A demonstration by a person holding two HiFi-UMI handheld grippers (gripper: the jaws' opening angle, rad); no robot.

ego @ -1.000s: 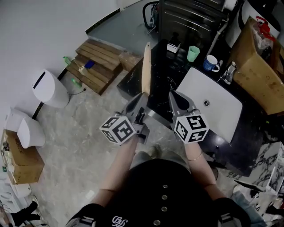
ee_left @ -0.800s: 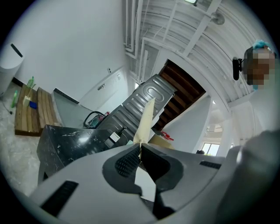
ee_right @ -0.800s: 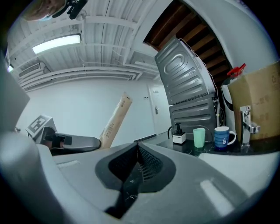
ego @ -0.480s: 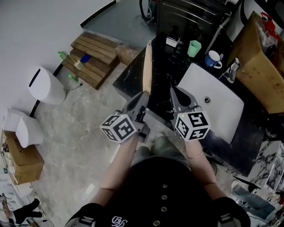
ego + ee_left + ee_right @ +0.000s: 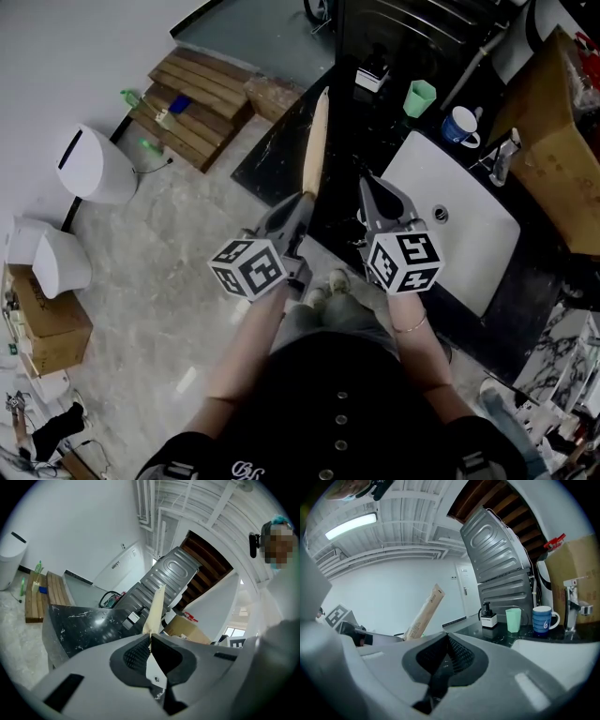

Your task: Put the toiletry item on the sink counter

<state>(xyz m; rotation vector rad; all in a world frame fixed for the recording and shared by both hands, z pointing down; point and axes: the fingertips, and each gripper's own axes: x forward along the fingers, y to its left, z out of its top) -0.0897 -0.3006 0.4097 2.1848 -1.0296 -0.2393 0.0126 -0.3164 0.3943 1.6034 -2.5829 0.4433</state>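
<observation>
left tool [image 5: 302, 199] clamped on the lower end of a long, flat, tan paper-wrapped toiletry item [image 5: 314, 141], held slantwise above the near edge of the black speckled stone table [image 5: 281, 155]. right tool [image 5: 367, 184] pressed together on nothing, just beside, over the table's rim next to the white rectangular basin [image 5: 469, 244]. farther back on the table: white pump bottle with black head [image 5: 374, 77], pale green plastic cup [image 5: 421, 97], blue ceramic mug [image 5: 460, 126]. item not yet down. probably best handled by carrying forward over the bare dark stretch left of the basin, tipping the far end down until flat, keeping clear of the bottle and cup, and loosening the grip only once resting on the stone. right tool best kept aside.
</observation>
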